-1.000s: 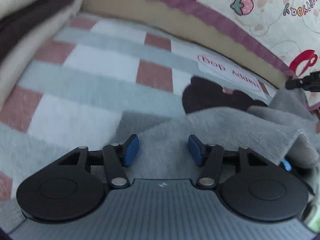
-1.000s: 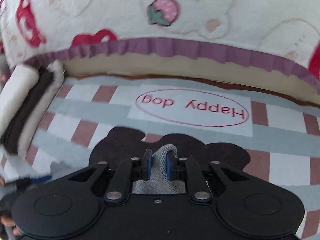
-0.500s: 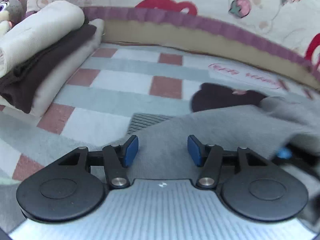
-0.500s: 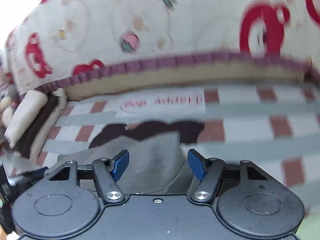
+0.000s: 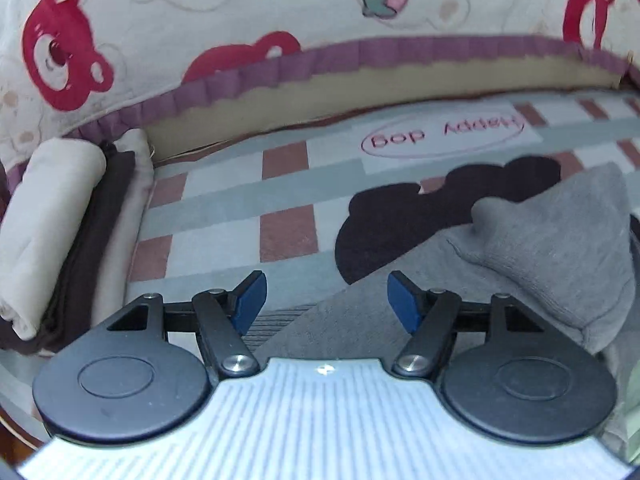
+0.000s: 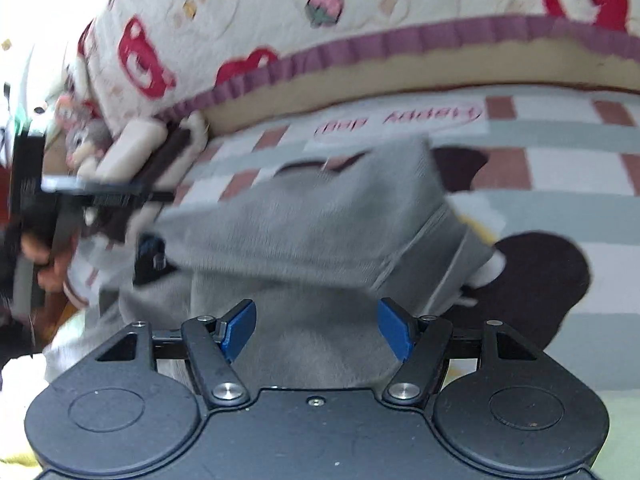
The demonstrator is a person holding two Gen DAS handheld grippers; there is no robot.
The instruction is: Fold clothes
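Two blue pads of the left gripper stand wide apart with nothing between them, above the ribbed hem of the grey garment, which lies bunched to the right on the checked mat. A stack of folded clothes, cream and dark brown, sits at the left against the bear-print cushion.

From the right wrist, the right gripper is likewise spread and empty over the grey garment, blurred here.
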